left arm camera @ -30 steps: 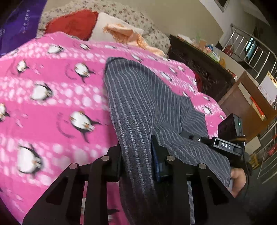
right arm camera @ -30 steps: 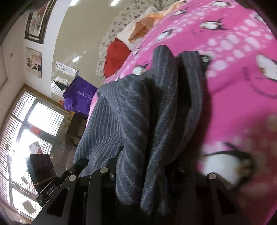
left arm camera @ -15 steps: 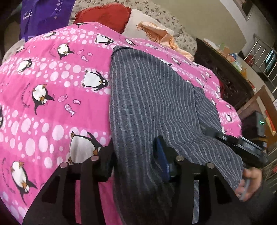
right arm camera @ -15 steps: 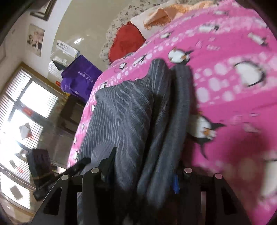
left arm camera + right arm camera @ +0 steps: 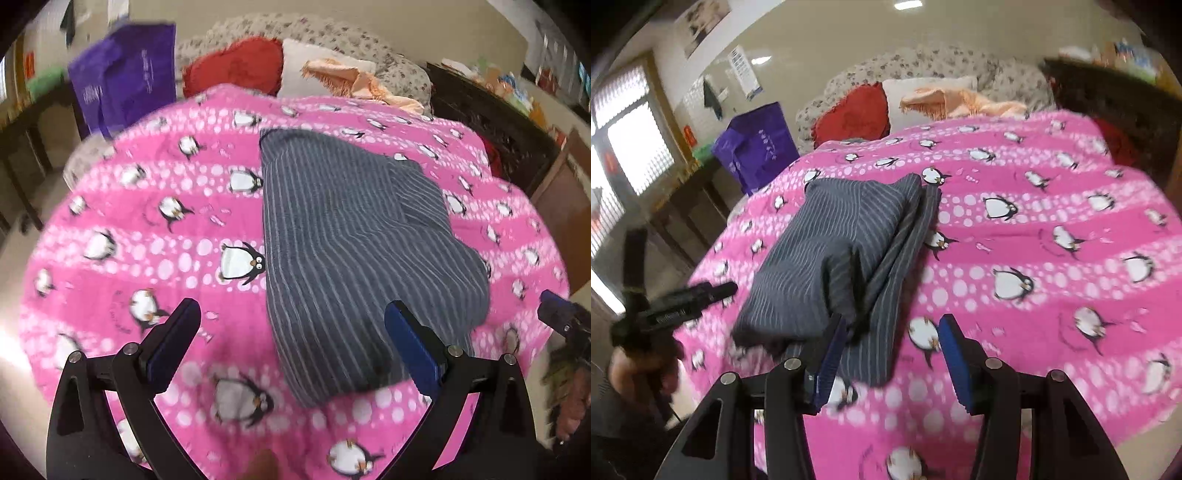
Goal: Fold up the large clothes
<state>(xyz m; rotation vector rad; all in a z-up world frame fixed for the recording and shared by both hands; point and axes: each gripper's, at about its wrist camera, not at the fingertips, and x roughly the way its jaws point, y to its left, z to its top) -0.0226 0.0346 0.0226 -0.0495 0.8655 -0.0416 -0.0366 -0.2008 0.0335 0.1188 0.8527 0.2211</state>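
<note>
The striped garment lies folded on the pink penguin blanket that covers the bed, apart from every edge of the blanket. Its long axis runs from the foot edge, where both grippers are, toward the pillows at the head.

The left gripper is spread wide and holds nothing; the garment's near end sits between its 2 fingers, closer to the right one. The right gripper is also wide and empty, above the near right corner of the garment, where 2 lower layers stick out from under the thicker top fold.

Judging by this, the fold along the length looks done, and any further fold would go across the long axis, near end carried toward the pillows. Both grippers sit at that near end, about equally close, so either could take a corner.
</note>
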